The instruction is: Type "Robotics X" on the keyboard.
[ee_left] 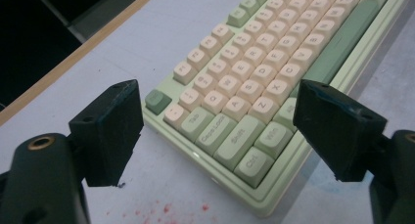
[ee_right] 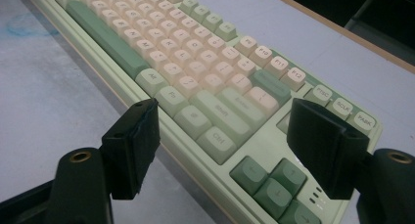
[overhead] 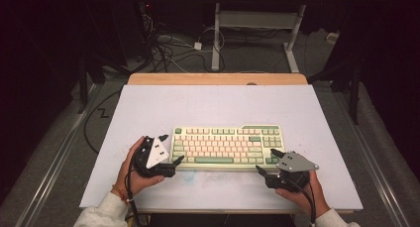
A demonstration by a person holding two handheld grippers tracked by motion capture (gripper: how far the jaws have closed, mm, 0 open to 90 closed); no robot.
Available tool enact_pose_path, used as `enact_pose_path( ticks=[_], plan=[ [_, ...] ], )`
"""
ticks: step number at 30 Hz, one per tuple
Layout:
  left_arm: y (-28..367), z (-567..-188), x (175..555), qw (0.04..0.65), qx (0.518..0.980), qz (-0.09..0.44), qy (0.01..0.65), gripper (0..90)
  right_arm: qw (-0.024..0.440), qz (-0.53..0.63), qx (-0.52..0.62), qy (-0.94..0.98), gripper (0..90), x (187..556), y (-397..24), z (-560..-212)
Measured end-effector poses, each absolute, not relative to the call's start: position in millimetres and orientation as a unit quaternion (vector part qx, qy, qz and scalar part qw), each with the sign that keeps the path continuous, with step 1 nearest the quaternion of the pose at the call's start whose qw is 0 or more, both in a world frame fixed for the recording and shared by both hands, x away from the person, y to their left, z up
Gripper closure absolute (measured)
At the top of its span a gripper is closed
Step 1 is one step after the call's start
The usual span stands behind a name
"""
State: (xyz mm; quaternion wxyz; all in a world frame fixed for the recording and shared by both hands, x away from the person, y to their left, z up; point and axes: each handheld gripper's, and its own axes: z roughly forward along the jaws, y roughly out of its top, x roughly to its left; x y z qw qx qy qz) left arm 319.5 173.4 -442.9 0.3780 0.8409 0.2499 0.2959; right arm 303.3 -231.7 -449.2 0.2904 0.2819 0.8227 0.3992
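A pale green keyboard [overhead: 228, 147] with cream and green keys lies in the middle of the white board [overhead: 218, 105]. My left gripper [overhead: 171, 148] sits at its left end, held in a hand. In the left gripper view the keyboard's [ee_left: 244, 77] front-left corner lies between the wide-apart jaws of the left gripper [ee_left: 218, 94], with no pad touching it. My right gripper [overhead: 267, 160] is at the front-right corner. In the right gripper view its jaws [ee_right: 226, 114] stand open astride the arrow-key end of the keyboard [ee_right: 195, 72], apart from it.
The board rests on a wooden table [overhead: 218, 79]. Red specks [ee_left: 161, 209] dot the board near the keyboard's left corner, and a faint blue smudge [ee_right: 29, 26] marks it in front of the keyboard. Cables [overhead: 168, 48] and another table's legs [overhead: 216, 38] lie on the floor beyond.
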Motion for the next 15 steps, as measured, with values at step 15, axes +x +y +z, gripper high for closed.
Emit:
enact_pose_path(
  ticks=[15],
  plan=[
    [190,-460,303,0.374,0.844,0.271,0.273,17.8,0.258,0.409,0.254,0.838,55.8,309,-226,-441]
  ],
)
